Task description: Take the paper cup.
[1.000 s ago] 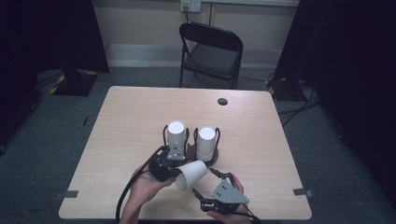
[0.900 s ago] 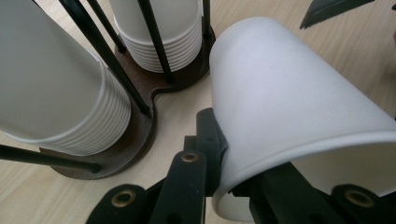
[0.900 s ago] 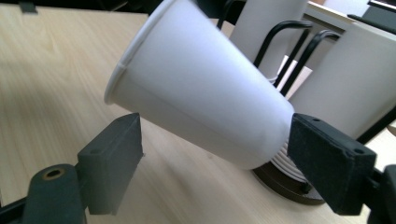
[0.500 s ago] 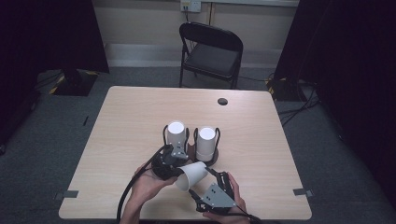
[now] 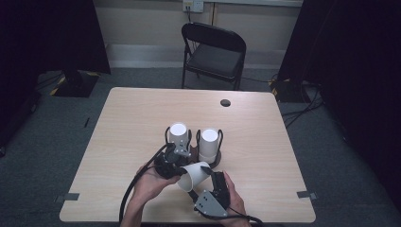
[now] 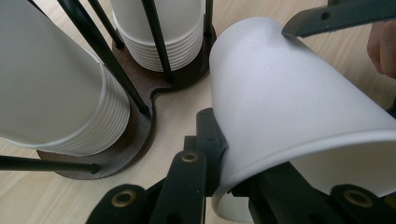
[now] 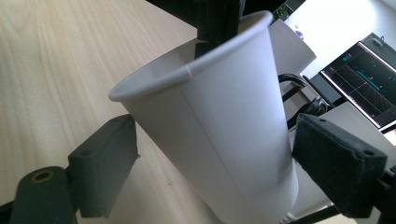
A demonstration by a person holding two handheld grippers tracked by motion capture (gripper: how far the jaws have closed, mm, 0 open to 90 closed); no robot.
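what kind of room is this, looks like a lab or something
Probably a recording or test room, not a home: a bare light wooden table ringed by black curtains, one black folding chair, cables on the grey carpet floor, and a monitor showing graphs.

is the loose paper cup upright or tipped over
Tipped: the paper cup lies sideways off the table, the left gripper pinching its rim.

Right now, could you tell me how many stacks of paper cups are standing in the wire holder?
2: the left stack and the right stack stand side by side in the holder mid-table. A loose cup is apart.
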